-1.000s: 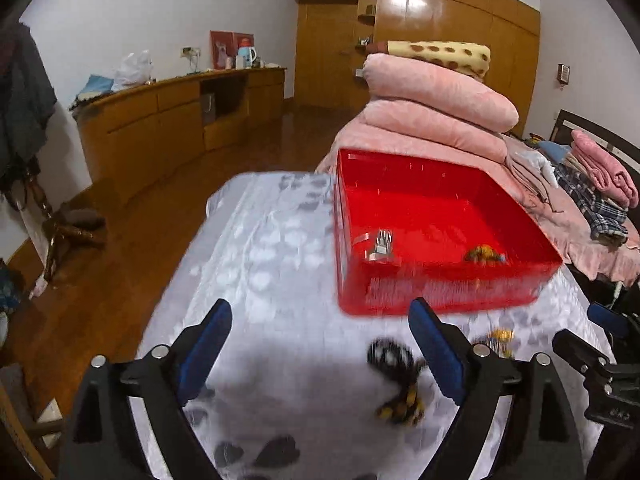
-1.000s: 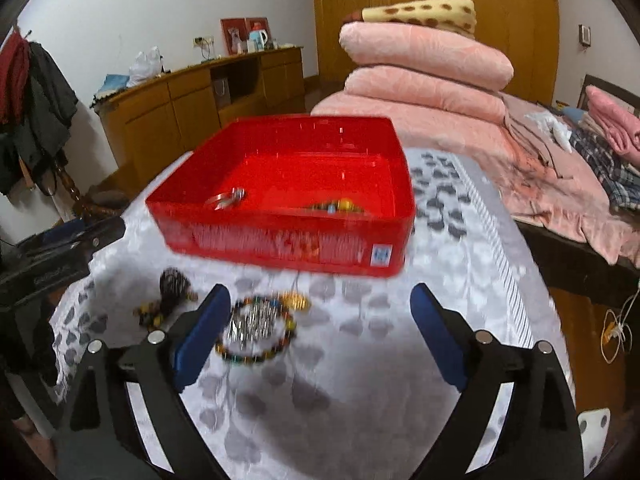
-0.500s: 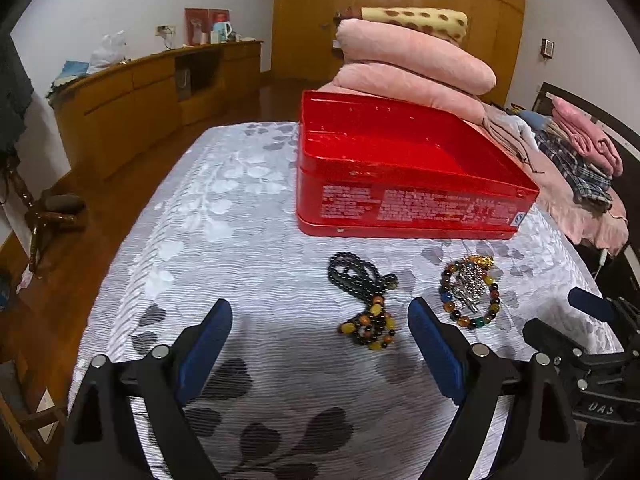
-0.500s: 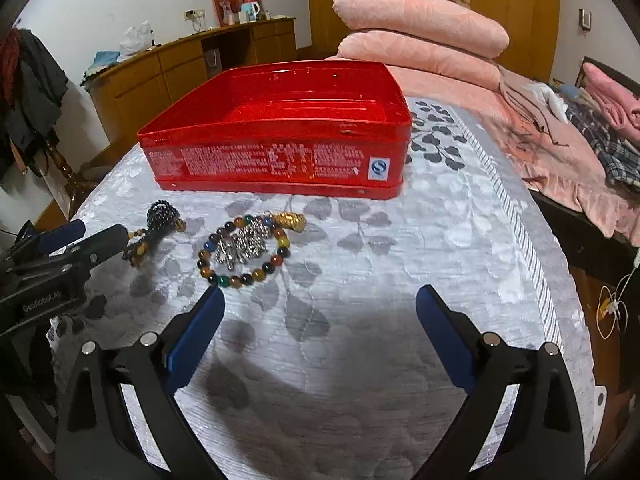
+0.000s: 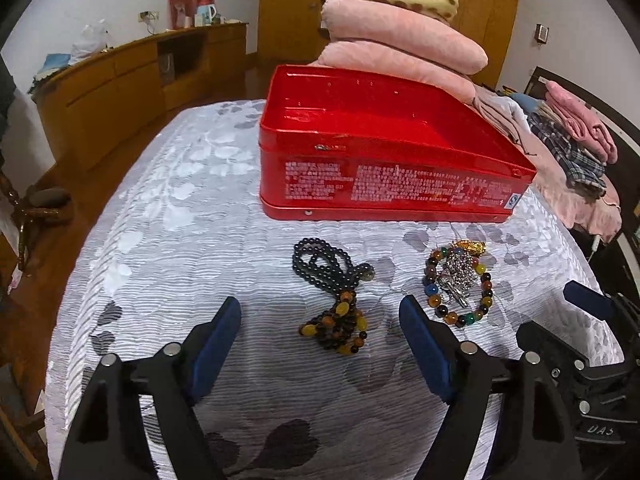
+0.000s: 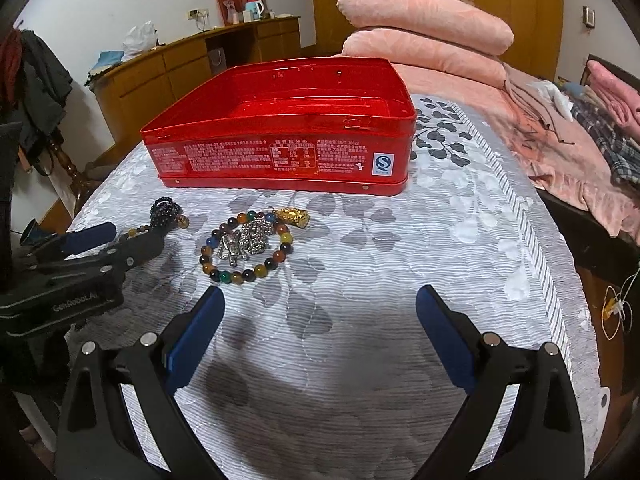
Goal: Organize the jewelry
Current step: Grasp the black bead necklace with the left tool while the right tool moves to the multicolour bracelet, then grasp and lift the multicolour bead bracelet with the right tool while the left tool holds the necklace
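Both tongs are wide open, holding nothing. The left gripper (image 5: 320, 332) frames the dark bead string (image 5: 332, 292), mid-frame, probably to grab it for the red tin (image 5: 384, 172).

Red tin (image 5: 384, 184): glossy painted metal, smooth walls with white print, small rivets along the base seam.
Bedcover (image 5: 168, 240): grey-white cloth, ribbed and quilted, slight sheen on the leaf pattern.
Black bead strand (image 5: 320, 264): small polished beads, amber and yellow glossy ones at its near end.
Multicoloured bracelet (image 6: 244, 248): smooth, shiny round beads; bright silver metal chain (image 6: 244, 240) heaped inside it; gold-coloured glossy charm (image 6: 294, 216).
Left gripper (image 5: 320, 334), right gripper (image 6: 320, 326): matt black plastic, matt blue pads, bare metal screw heads.
Sideboard (image 5: 120, 88): varnished wood.
Pink blankets (image 5: 404, 36): soft plush cloth.
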The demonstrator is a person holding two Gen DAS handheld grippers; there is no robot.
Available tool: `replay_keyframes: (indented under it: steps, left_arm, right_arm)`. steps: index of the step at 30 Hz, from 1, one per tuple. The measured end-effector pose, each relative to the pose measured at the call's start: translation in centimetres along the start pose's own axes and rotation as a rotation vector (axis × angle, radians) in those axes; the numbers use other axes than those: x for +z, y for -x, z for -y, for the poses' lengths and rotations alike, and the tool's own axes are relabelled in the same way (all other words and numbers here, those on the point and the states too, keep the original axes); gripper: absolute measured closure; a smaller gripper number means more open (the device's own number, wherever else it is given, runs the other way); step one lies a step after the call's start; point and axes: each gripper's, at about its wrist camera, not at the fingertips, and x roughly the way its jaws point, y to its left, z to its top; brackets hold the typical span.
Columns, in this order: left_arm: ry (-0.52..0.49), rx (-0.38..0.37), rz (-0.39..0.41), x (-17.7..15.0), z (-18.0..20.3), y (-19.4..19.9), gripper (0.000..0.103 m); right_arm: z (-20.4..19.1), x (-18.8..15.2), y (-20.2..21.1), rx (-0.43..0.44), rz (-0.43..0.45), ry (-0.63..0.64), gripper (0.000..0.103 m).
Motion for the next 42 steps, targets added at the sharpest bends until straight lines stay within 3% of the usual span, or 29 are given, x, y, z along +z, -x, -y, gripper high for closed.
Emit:
replay_keyframes:
  steps: [9, 11, 13, 18, 22, 25, 36, 38, 42]
  left_arm:
    - [-0.006, 0.011, -0.032, 0.5, 0.4, -1.0, 0.032]
    - [-0.005, 0.029, -0.032, 0.6, 0.5, -1.1, 0.042]
    - [0.005, 0.044, -0.030, 0.7, 0.3, -1.1, 0.062]
    - [0.041, 0.027, -0.016, 0.7, -0.5, -0.9, 0.087]
    - [0.054, 0.001, -0.007, 0.6, -1.0, -0.5, 0.089]
    - [0.055, 0.000, 0.010, 0.5, -1.2, 0.1, 0.089]
    - [0.076, 0.003, 0.026, 0.3, -2.6, 0.7, 0.089]
    - [0.072, -0.004, 0.021, 0.3, -2.5, 0.5, 0.089]
    - [0.068, -0.013, 0.021, 0.3, -2.4, 0.5, 0.089]
  right_arm:
    - [0.1, 0.0, -0.1, 0.008, -0.001, -0.002, 0.009]
    - [0.1, 0.0, -0.1, 0.010, -0.001, 0.000, 0.009]
    - [0.0, 0.0, -0.1, 0.012, 0.000, 0.000, 0.009]
    - [0.0, 0.2, 0.0, 0.023, 0.006, -0.001, 0.009]
    - [-0.6, 0.5, 0.1, 0.059, 0.011, 0.006, 0.011]
    - [-1.1, 0.7, -0.2, 0.097, -0.004, 0.010, 0.023]
    - [-1.3, 1.6, -1.9, 0.136, -0.052, -0.025, 0.051]
    - [-1.1, 1.8, -2.2, 0.140, -0.061, -0.031, 0.062]
    - [-0.6, 2.0, -2.3, 0.140, -0.064, -0.047, 0.068]
